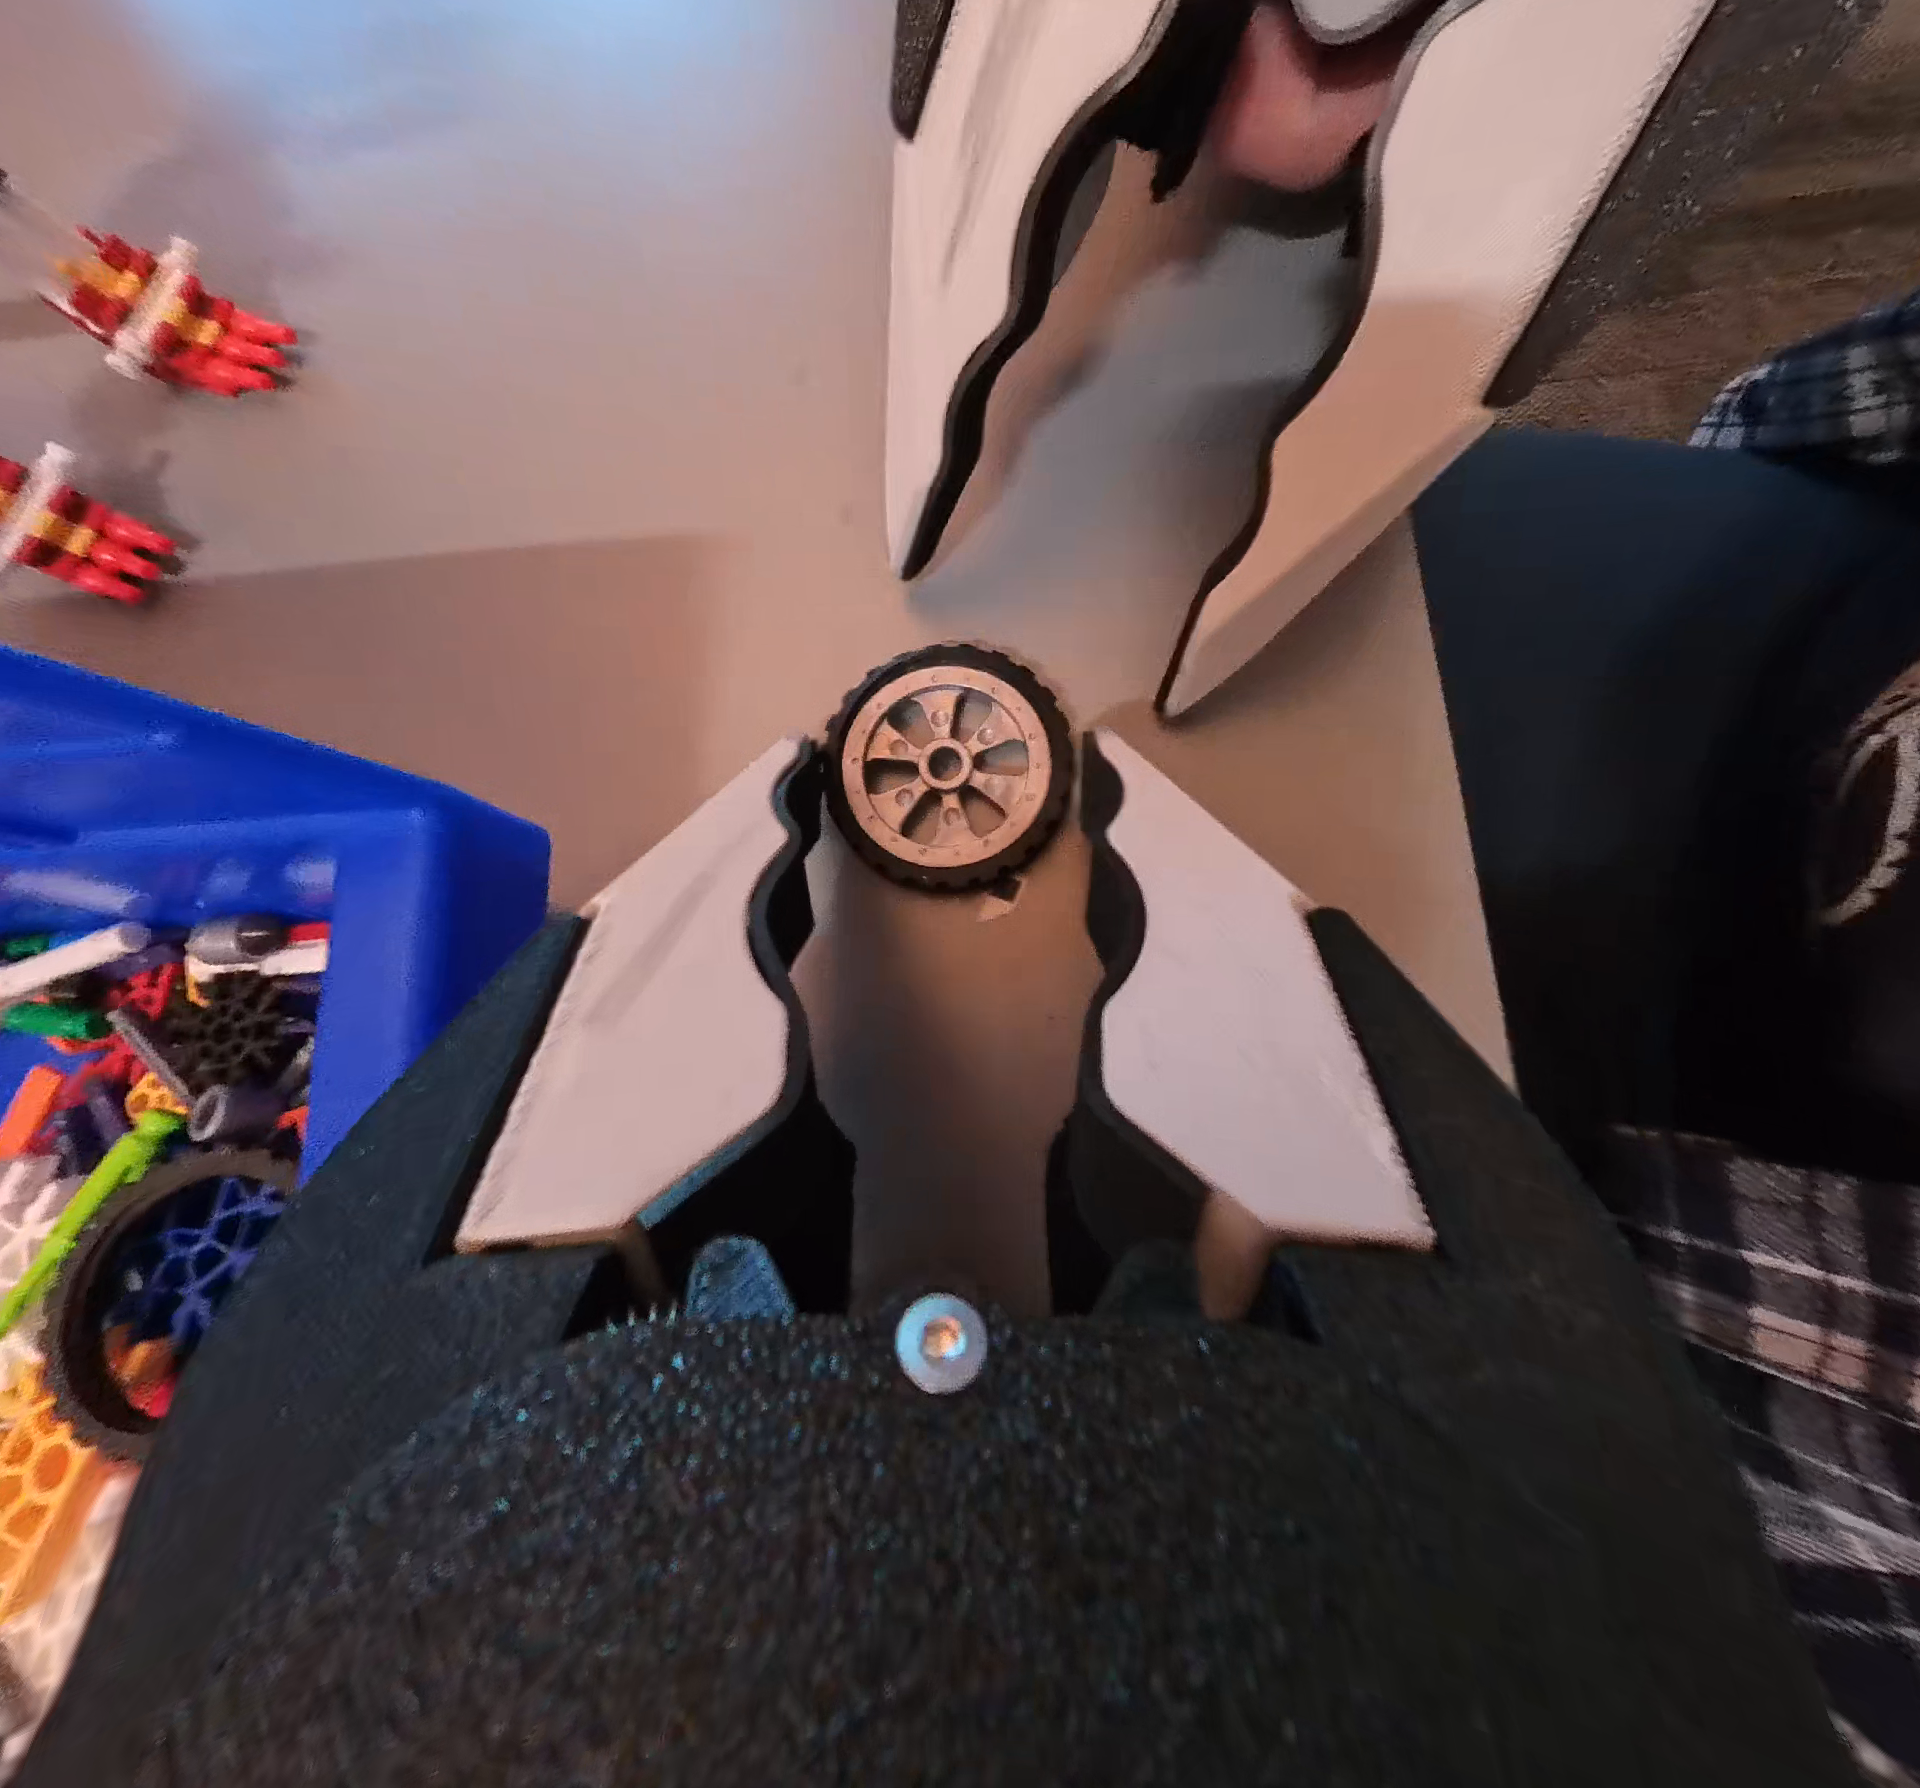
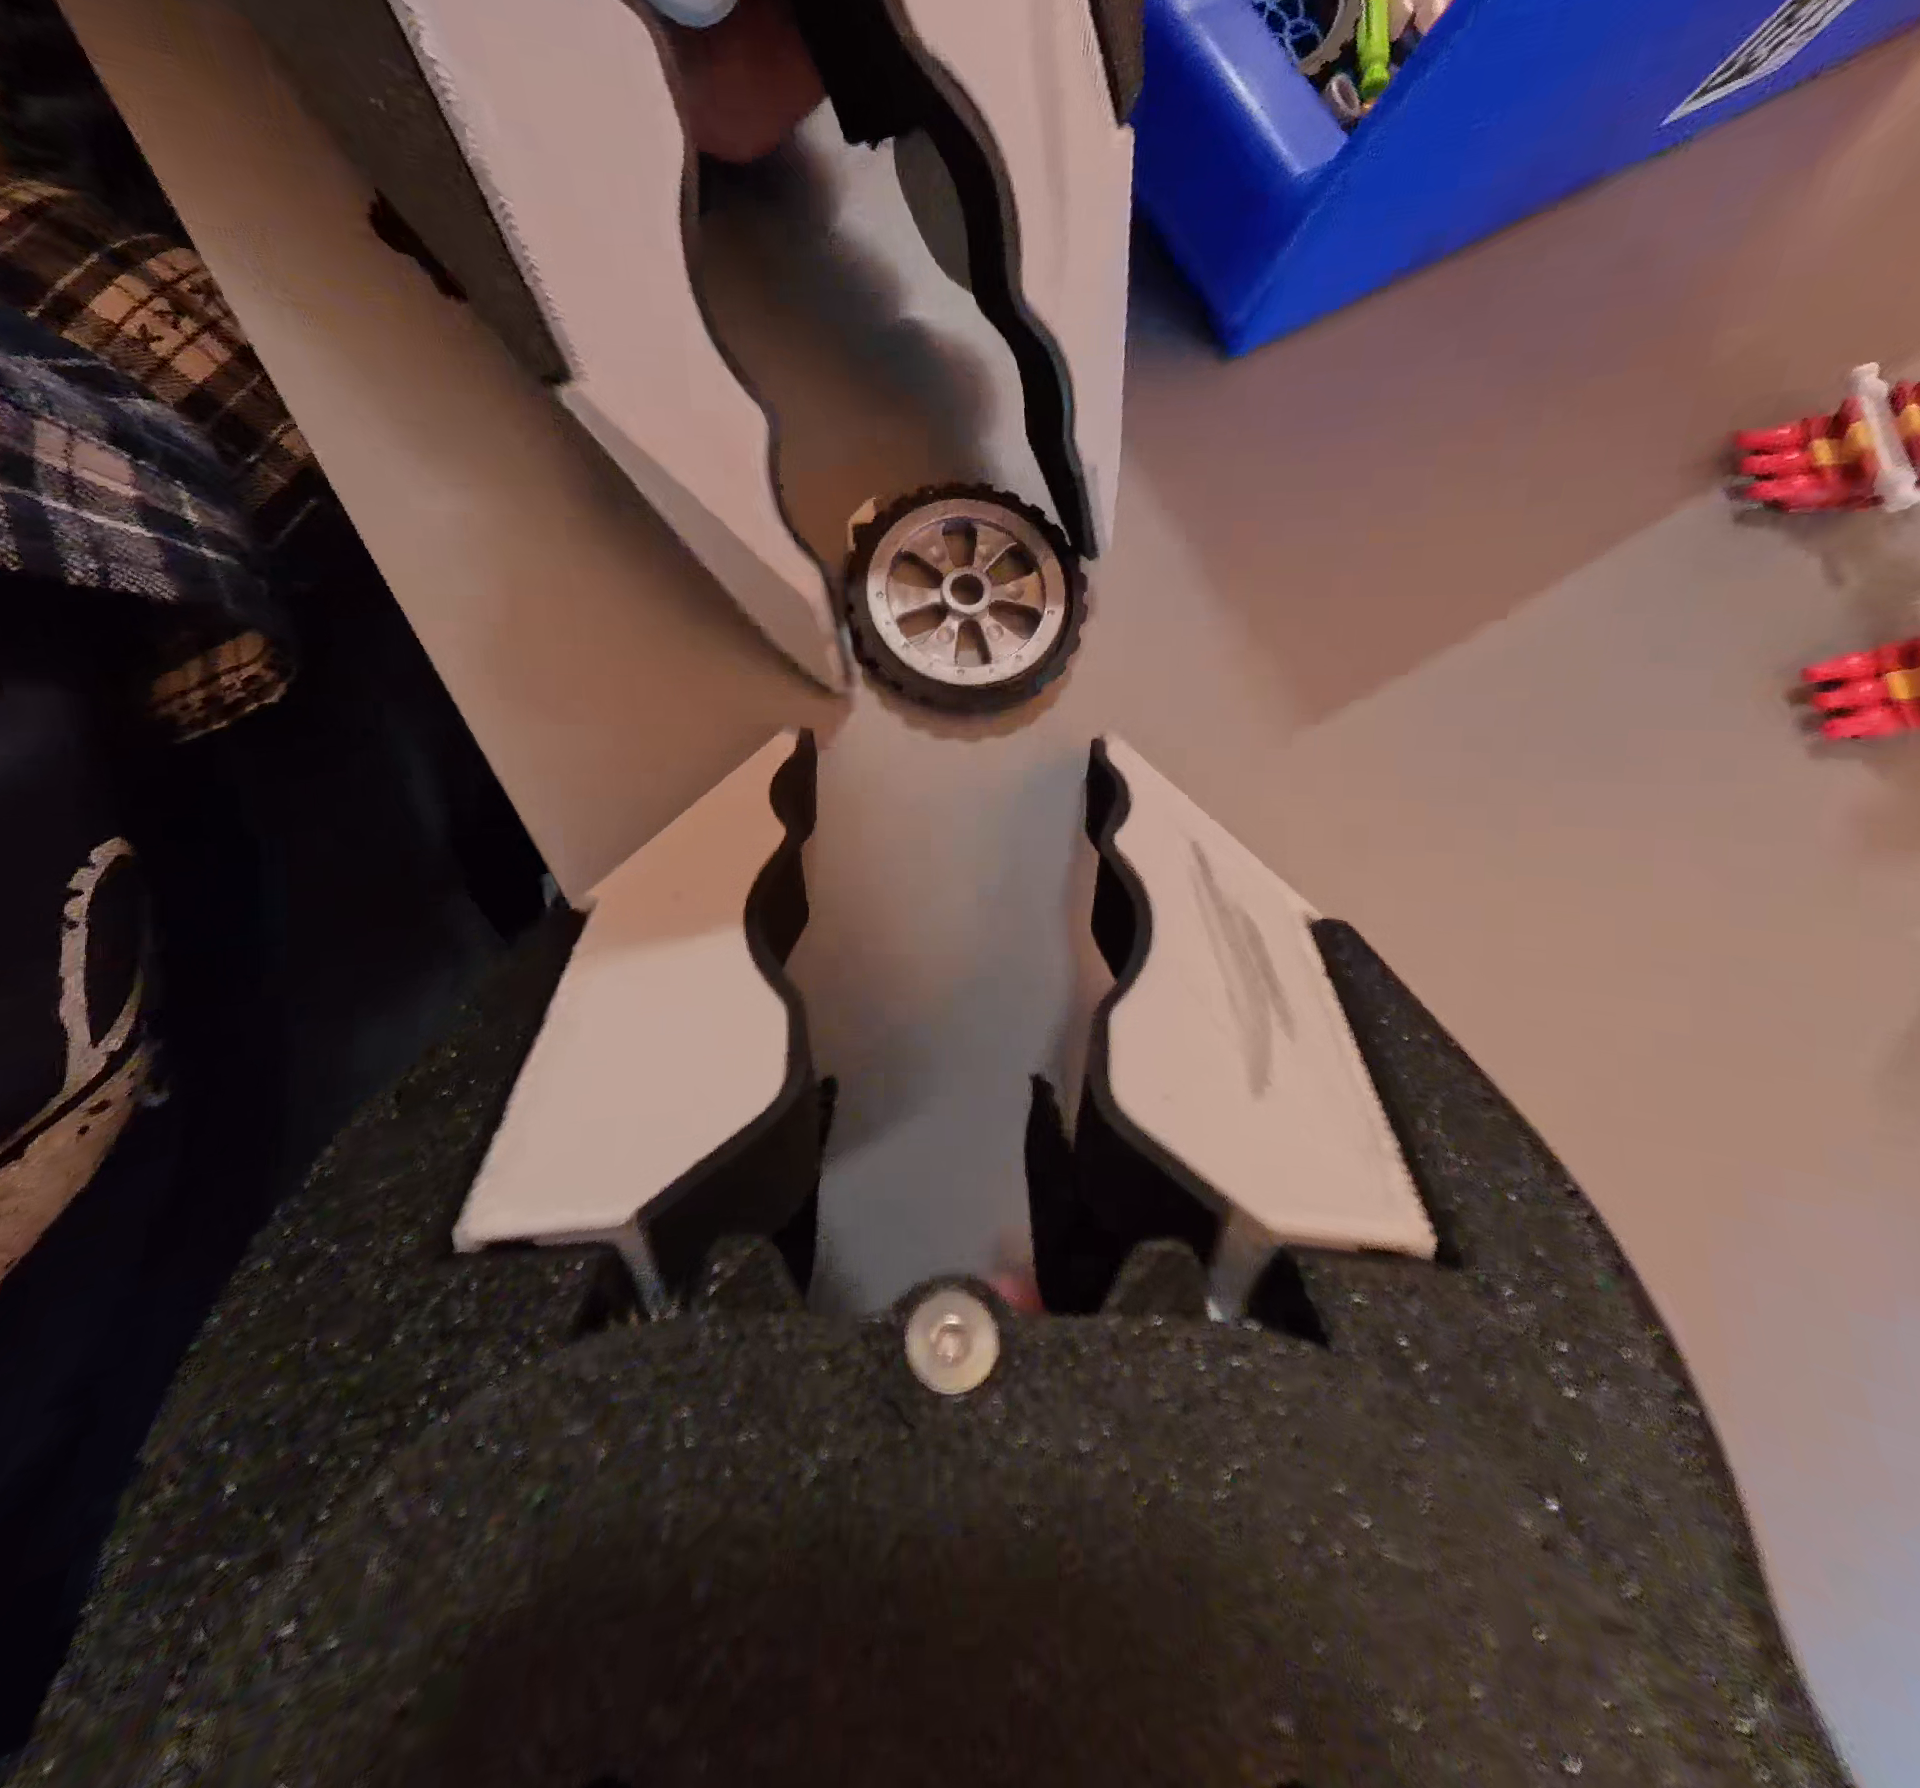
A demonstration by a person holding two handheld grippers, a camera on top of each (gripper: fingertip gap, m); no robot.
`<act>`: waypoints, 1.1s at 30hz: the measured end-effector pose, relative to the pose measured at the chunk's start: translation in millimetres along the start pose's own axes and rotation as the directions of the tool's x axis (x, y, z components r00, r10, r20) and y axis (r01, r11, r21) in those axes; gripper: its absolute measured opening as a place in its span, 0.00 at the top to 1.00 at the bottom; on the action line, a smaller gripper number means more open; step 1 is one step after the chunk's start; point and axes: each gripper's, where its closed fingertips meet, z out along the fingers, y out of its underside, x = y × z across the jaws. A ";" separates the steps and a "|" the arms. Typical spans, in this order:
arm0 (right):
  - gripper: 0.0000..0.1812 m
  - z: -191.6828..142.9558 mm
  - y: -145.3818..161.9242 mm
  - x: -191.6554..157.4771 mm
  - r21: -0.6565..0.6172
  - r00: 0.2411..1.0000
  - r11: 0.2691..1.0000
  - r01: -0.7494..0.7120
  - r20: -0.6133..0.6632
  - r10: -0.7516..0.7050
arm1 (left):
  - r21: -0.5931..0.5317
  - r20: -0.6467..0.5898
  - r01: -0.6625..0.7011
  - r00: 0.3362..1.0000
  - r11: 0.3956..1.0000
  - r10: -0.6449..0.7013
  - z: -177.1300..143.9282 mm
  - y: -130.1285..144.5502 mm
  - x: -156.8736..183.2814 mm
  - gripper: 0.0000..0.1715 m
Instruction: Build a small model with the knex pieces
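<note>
A small toy wheel (image 1: 948,767) with a black tyre and a silver spoked hub sits between the fingertips of my left gripper (image 1: 948,751), which is shut on it above the tan table. In the right wrist view the same wheel (image 2: 966,600) shows pinched by the left gripper (image 2: 961,611), which reaches in from the top. My right gripper (image 2: 951,746) is open and empty, with its tips just short of the wheel. In the left wrist view the right gripper (image 1: 1039,642) points down at the wheel from above.
A blue bin (image 1: 312,834) of mixed coloured construction pieces, including a larger tyre, stands at the left, and also shows in the right wrist view (image 2: 1351,211). Two red-and-yellow assemblies (image 1: 177,315) (image 1: 73,533) lie on the table. A person's plaid clothing (image 1: 1766,1323) is beside the table edge. The grippers are tip to tip, or close to it.
</note>
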 end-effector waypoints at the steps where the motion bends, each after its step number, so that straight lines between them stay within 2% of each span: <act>1: 0.72 -1.2 0.8 -0.6 -0.002 1.000 1.000 0.003 -0.010 -0.003 | -0.007 -0.018 0.010 1.000 1.000 -0.010 -0.5 0.8 3.5 0.66; 4: 0.72 -3.2 2.5 -0.9 -0.012 0.999 1.000 -0.018 -0.041 0.017 | -0.031 -0.013 0.005 1.000 1.000 -0.005 -6.7 7.2 -0.1 0.63; 8: 0.78 -0.8 0.6 -5.7 -0.003 0.998 0.999 -0.054 -0.038 0.054 | -0.027 -0.103 0.035 0.994 0.999 -0.037 -12.4 10.5 7.8 0.70; 14: 0.87 2.3 -1.1 -0.4 0.012 0.996 0.997 -0.077 -0.048 0.078 | -0.059 -0.048 0.023 0.999 0.998 -0.026 -10.4 9.6 13.0 0.66; 20: 0.82 -1.9 3.8 4.4 -0.012 0.998 0.998 -0.060 -0.032 0.059 | -0.022 -0.074 0.046 0.996 0.999 -0.047 -16.6 6.5 14.4 0.70; 22: 0.79 -1.2 3.4 2.7 -0.009 0.998 0.998 -0.068 -0.018 0.068 | -0.008 -0.040 0.048 0.998 0.999 -0.049 -17.2 5.8 4.9 0.70; 25: 0.78 2.1 -0.6 -1.3 0.002 0.998 0.998 -0.069 -0.008 0.069 | -0.047 -0.053 0.028 0.998 0.999 -0.030 -9.7 12.1 6.0 0.69; 27: 0.76 4.8 -3.2 -3.2 0.011 0.997 0.997 -0.078 0.007 0.078 | -0.044 -0.084 0.013 0.996 0.999 -0.016 -8.3 9.3 11.4 0.78; 33: 0.77 3.6 -2.5 -3.1 0.026 0.997 0.998 -0.062 0.039 0.061 | -0.039 -0.068 -0.012 0.998 0.999 0.010 -9.2 9.2 9.3 0.83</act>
